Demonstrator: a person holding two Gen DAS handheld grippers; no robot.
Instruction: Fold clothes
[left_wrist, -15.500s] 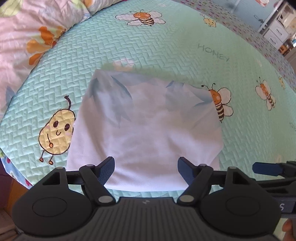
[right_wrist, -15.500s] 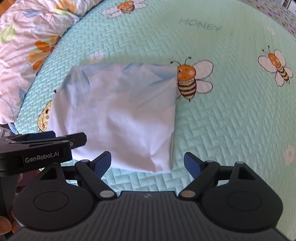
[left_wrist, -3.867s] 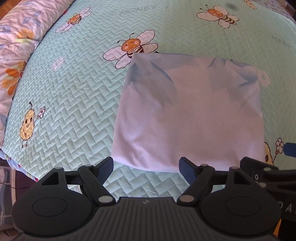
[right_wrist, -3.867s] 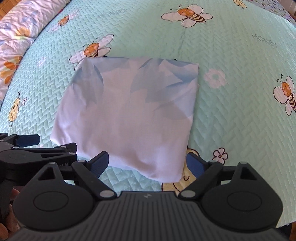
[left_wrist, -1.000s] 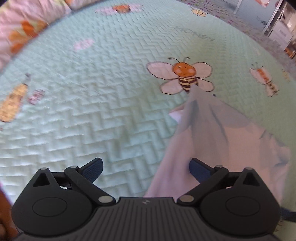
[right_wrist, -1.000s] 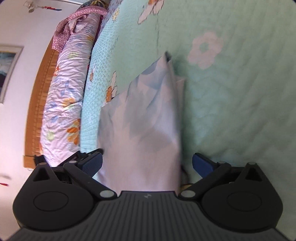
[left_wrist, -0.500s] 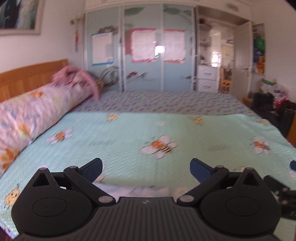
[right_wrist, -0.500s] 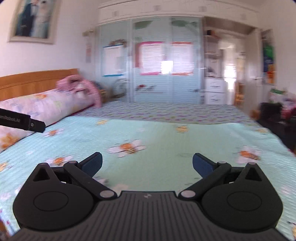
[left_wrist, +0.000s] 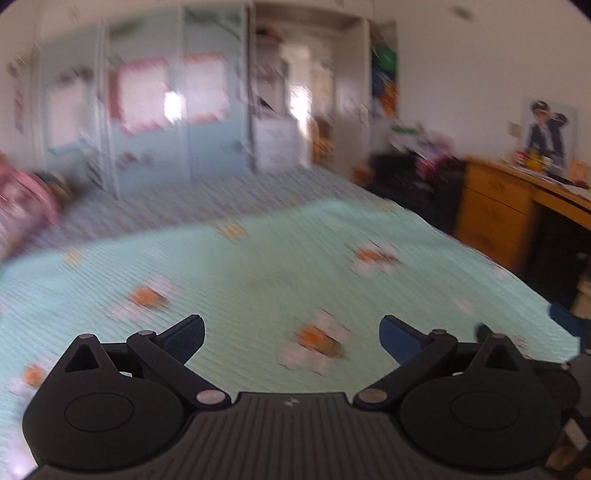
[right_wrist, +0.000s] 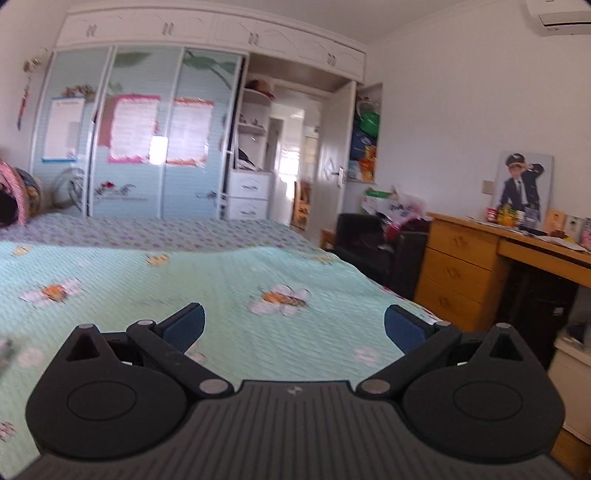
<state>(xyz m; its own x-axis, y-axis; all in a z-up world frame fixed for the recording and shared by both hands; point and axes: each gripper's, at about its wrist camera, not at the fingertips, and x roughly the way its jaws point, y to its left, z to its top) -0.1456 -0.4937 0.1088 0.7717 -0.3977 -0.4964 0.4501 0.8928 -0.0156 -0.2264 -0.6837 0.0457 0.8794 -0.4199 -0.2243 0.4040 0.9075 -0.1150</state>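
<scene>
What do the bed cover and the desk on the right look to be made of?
The bed cover looks like quilted fabric, matte mint with a stitched zigzag texture and printed bees. The desk looks like wood or wood veneer, honey-toned with a slight sheen on its drawer fronts; which one I cannot tell.

Bright daylight, left view motion-blurred, fisheye edges

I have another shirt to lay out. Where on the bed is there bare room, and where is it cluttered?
The green bee quilt lies bare ahead of both open grippers, from the fingers to the purple-dotted sheet. Clutter sits right of the bed: the black chair with bags and the wooden desk.
</scene>
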